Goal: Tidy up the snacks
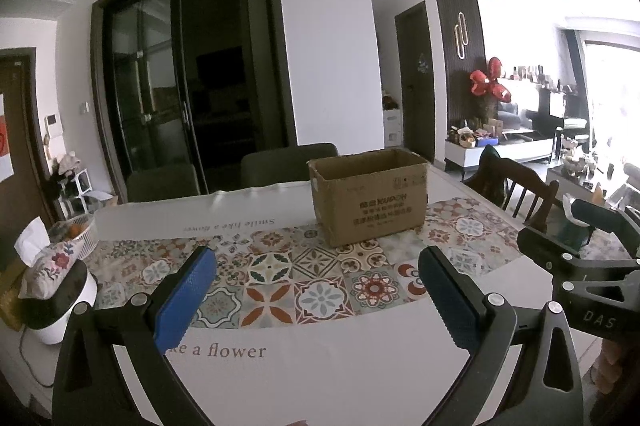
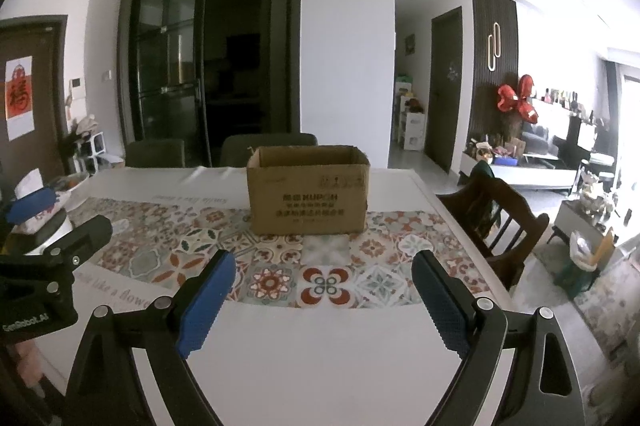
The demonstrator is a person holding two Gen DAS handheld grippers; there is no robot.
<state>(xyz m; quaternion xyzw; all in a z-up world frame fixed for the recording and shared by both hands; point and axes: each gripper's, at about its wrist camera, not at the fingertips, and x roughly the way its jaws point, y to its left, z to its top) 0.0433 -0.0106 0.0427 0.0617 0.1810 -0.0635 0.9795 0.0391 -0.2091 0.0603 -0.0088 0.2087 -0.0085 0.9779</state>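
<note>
Wide white counter (image 2: 320,366) with a patterned tile-print runner spreads beneath both tongs. Straight ahead of them, well apart, stands the open-topped brown cardboard box (image 2: 307,195), upright; no snacks visible from here. Looks light and stiff but crushable, so take it by a side wall near the rim. Left tongs (image 1: 316,296) gape wide, empty. Right tongs (image 2: 322,300) likewise, holding nothing.

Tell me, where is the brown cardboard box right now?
The cardboard box stands open-topped on the patterned tablecloth toward the table's far side, just in front of two dark chairs; the right wrist view sees it centred.
</note>
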